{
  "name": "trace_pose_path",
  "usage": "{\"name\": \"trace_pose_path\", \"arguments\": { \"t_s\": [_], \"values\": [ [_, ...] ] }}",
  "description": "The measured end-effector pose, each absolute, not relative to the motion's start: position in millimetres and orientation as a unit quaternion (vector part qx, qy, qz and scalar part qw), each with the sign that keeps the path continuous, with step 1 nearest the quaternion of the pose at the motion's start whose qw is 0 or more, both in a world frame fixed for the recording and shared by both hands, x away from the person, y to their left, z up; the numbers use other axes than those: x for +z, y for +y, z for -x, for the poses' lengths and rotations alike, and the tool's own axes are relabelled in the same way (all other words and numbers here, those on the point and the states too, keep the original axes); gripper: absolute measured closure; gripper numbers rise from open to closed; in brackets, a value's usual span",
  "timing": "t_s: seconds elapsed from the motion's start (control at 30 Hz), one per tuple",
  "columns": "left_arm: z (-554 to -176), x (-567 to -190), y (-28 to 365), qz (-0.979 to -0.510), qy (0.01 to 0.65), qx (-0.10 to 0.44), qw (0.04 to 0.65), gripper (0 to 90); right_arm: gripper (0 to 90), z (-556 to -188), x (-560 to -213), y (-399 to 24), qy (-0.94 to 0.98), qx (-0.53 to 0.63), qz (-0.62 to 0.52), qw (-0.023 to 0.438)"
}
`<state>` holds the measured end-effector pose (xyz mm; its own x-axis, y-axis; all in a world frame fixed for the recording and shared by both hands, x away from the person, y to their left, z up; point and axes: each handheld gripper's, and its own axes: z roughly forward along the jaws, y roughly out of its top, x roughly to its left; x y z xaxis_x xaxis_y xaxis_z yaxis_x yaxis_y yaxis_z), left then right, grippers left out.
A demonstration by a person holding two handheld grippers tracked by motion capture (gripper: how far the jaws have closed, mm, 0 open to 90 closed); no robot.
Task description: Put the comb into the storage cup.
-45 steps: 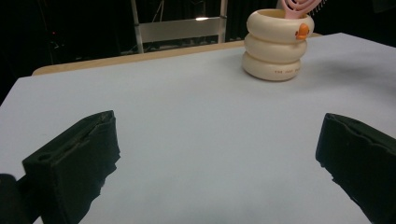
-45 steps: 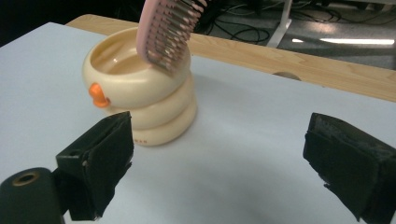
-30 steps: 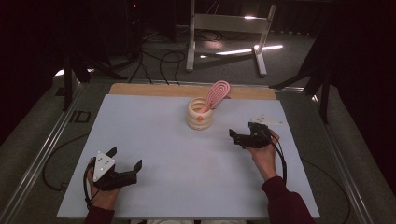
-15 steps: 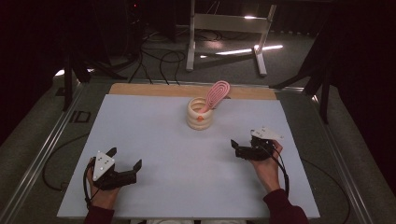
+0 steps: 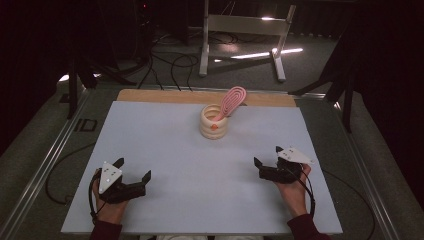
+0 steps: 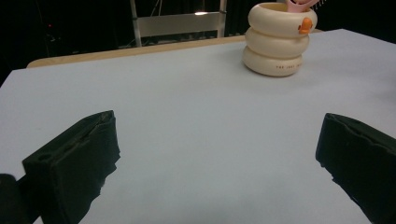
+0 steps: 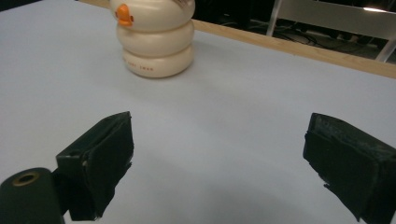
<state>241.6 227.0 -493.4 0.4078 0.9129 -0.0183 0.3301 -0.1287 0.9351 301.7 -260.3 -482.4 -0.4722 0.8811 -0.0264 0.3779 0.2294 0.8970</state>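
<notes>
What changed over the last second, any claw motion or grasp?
The right claw pulled back from beside the cream holder toward the person's edge of the table and slightly outward. It is open and holds nothing. The left claw stayed low on the near left, open and empty. The holder and the pink comb standing in it did not move.
</notes>
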Motion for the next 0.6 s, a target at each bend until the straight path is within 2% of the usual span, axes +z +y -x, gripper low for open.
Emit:
{"name": "trace_pose_path", "arguments": {
  "t_s": [0.6],
  "values": [
    [-239.6,-491.4,228.6,-0.685,0.445,0.310,0.486,0.2,8.6,-277.0,-486.0,-276.9,0.726,0.466,-0.419,0.281]
  ]
}}
